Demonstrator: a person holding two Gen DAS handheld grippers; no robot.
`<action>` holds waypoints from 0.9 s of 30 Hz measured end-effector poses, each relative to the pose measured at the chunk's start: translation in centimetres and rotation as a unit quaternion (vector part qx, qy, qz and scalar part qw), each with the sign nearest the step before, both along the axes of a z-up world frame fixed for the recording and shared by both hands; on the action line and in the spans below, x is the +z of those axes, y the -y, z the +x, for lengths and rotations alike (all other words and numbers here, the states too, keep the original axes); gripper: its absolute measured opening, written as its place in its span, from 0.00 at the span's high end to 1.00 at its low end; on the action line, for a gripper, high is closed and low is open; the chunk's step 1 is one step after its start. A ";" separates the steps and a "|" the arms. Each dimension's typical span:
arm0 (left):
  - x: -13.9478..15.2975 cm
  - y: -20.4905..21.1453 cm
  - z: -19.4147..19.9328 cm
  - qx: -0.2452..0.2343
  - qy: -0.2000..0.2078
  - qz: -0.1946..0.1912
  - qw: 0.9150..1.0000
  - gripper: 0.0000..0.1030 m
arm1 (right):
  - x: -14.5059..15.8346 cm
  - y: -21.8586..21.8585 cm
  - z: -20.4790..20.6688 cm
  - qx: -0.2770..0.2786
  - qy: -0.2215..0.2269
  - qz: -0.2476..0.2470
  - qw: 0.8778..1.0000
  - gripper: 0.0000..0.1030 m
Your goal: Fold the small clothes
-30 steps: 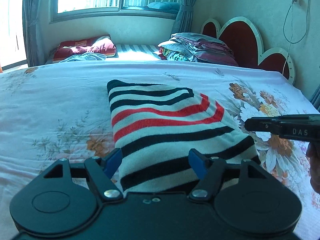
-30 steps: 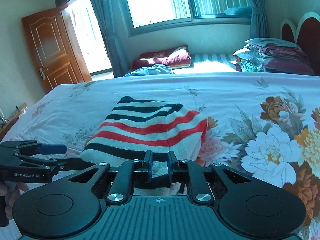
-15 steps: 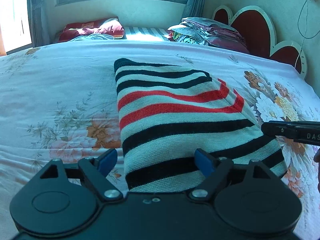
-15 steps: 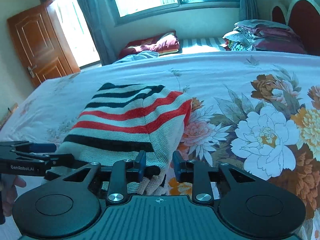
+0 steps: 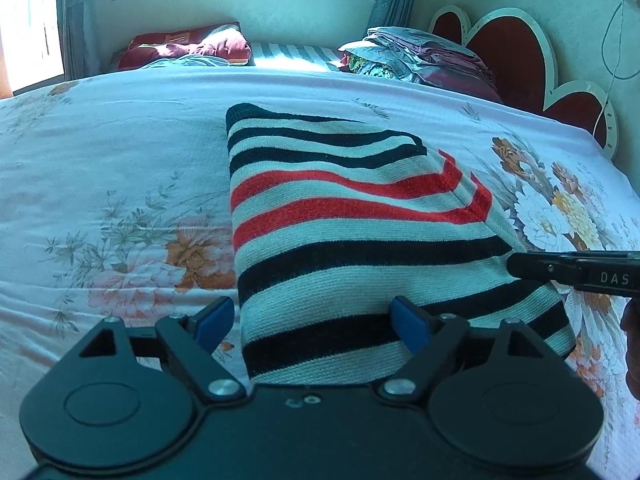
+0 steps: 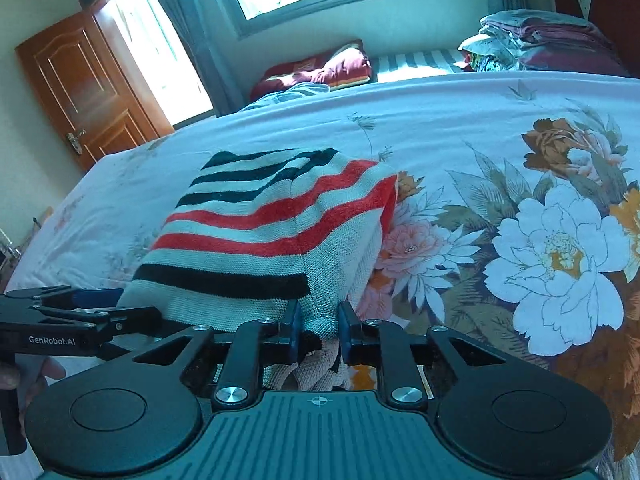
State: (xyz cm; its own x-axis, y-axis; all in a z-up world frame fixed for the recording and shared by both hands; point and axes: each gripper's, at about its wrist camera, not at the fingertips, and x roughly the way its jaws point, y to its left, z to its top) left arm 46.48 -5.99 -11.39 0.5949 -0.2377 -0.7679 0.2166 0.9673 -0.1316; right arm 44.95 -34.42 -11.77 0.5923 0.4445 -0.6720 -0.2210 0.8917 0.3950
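While the striped knit top (image 5: 360,240) lies folded on the floral bed sheet (image 5: 100,160), its long axis runs away from both sets of tongs toward the far window side, near hem at the tongs, dark-striped end farthest off

Left tongs (image 5: 308,318): wide, blue pads straddling the near-left corner of the hem; left pad (image 5: 214,320) sits off the cloth over bare sheet, right pad (image 5: 408,322) over the knit. Nothing pinched – cloth lies between them, not pressed

Right tongs (image 6: 319,326): narrow and closing, with a bunched tuck of the knit at the near-right corner between the pads. Looks like they are nipping it, loose folds hanging just below the pads

Relation that matters: both tongs are at the same near hem, one per corner, the garment stretching straight ahead of them. Right is the one already engaged with cloth; left is placed but idle. In the left view the right tongs come in from the right edge and touch the knit's right side

My read: next fold goes along that long axis, near hem carried toward the far end. Left needs to bite its corner first, else the lift goes lopsided and the stack skews
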 end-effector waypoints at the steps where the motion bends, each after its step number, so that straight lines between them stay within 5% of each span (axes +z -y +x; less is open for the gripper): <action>1: 0.0 0.0 0.0 0.002 -0.001 0.001 1.000 0.17 | -0.3 -0.1 0.0 0.002 -0.005 0.003 1.000 0.83; 8: 0.0 -0.3 0.0 0.006 -0.008 -0.001 1.000 0.14 | -0.5 0.0 0.7 0.014 -0.007 0.009 1.000 0.82; 10: 0.1 -0.2 0.0 0.009 -0.008 0.003 1.000 0.12 | -0.2 0.8 0.6 0.001 -0.008 0.027 1.000 0.65; 11: 0.1 -0.2 0.0 0.010 -0.007 0.005 1.000 0.12 | 0.2 1.2 0.3 -0.010 0.002 0.035 0.999 0.38; 12: 0.0 -0.2 0.0 0.011 -0.006 0.006 1.000 0.11 | 0.5 1.7 0.1 -0.016 0.011 0.045 0.999 0.31; 18: 0.4 -1.0 0.2 0.019 0.008 -0.010 1.000 0.10 | 0.0 4.0 1.1 -0.020 -0.025 0.104 0.994 0.31; 21: 1.8 -3.1 0.0 0.042 0.031 -0.060 0.997 0.12 | -0.8 5.3 1.5 -0.032 -0.045 0.139 0.989 0.31; 23: 2.5 -4.9 0.1 0.049 0.031 -0.105 0.993 0.53 | -1.2 6.1 1.5 -0.038 -0.054 0.159 0.985 0.31; 24: 2.4 -5.4 0.5 0.053 0.014 -0.112 0.992 0.97 | -1.4 6.4 1.6 -0.037 -0.058 0.169 0.983 0.31; 26: 2.1 -5.8 1.1 0.042 0.003 -0.111 0.993 0.92 | -1.8 6.6 1.8 -0.028 -0.067 0.184 0.980 0.31; 27: 1.9 -5.8 1.3 0.037 -0.004 -0.109 0.993 0.74 | -2.1 6.5 2.0 -0.023 -0.074 0.188 0.979 0.31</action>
State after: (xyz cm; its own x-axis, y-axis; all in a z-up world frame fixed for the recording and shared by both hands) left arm 47.79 -0.24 -9.47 0.6110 -0.3543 -0.7079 0.1432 0.9290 -0.3414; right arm 46.91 -40.97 -13.83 0.5258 0.6528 -0.5453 -0.1000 0.6841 0.7225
